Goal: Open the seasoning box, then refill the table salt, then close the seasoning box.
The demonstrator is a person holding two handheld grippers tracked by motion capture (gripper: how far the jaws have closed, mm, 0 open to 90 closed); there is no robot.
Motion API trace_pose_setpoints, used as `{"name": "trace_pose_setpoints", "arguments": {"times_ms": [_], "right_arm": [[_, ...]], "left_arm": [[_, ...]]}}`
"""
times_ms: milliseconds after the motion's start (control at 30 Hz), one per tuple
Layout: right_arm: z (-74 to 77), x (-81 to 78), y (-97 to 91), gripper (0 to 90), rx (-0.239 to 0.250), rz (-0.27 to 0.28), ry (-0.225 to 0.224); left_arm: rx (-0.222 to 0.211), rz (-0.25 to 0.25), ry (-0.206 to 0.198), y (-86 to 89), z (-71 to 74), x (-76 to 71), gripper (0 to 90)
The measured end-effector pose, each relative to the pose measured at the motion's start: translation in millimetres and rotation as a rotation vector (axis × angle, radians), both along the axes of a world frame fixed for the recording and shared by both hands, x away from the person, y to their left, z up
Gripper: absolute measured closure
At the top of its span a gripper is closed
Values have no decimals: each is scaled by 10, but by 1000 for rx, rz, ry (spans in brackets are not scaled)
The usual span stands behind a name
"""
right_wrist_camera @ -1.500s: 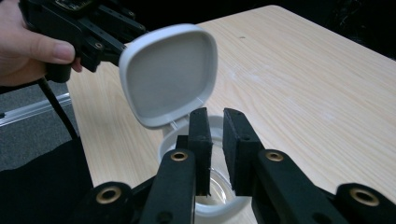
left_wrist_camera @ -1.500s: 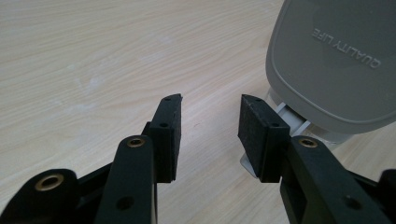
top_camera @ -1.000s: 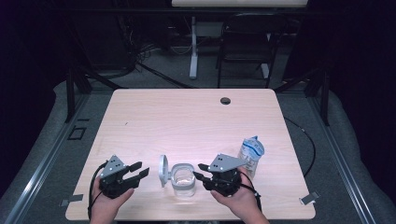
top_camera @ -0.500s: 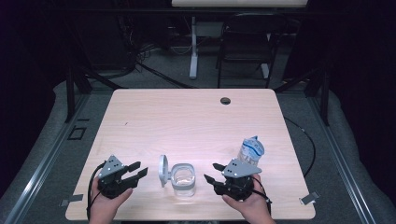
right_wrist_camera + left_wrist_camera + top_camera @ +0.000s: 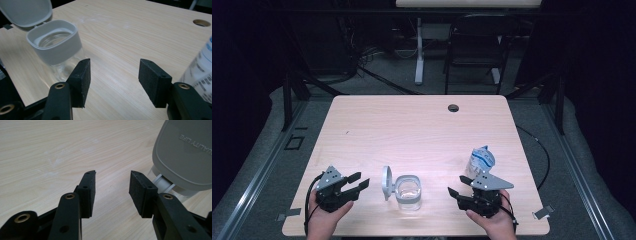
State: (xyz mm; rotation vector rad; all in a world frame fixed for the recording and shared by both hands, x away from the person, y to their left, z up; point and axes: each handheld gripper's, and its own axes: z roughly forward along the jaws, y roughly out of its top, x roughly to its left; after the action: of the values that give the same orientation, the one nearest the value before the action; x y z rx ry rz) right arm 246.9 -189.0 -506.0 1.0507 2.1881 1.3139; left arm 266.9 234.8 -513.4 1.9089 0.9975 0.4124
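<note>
Light wood table [image 5: 412, 125] in a dark room, with a clear glass jar [image 5: 409, 191] near your edge, its grey hinged lid [image 5: 387, 182] flipped open and standing up on the jar's left. Your left gripper [image 5: 358, 181] sits just left of that lid, jaws spread, nothing between them. Your right gripper [image 5: 458, 189] is right of the jar and apart from it, jaws just opened wide and empty, and a crumpled plastic water bottle [image 5: 481, 161] stands just behind it.

Surface [image 5: 422, 130] brightly, evenly lit from above; surroundings dark. Soft shadows. Bottle [image 5: 200, 67] blurred at right gripper view's edge.
</note>
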Motion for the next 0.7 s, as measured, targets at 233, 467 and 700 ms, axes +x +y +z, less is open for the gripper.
{"name": "trace_pose_setpoints", "arguments": {"times_ms": [233, 467, 700], "right_arm": [[-45, 3, -146, 436, -3, -38, 23], [-62, -3, -300, 472, 9, -65, 23], [-92, 1, -411, 478, -19, -73, 35]], "left_arm": [[-4, 0, -6, -9, 9, 11, 567], [-2, -3, -1, -19, 2, 24, 567], [-8, 2, -4, 5, 13, 33, 561]]}}
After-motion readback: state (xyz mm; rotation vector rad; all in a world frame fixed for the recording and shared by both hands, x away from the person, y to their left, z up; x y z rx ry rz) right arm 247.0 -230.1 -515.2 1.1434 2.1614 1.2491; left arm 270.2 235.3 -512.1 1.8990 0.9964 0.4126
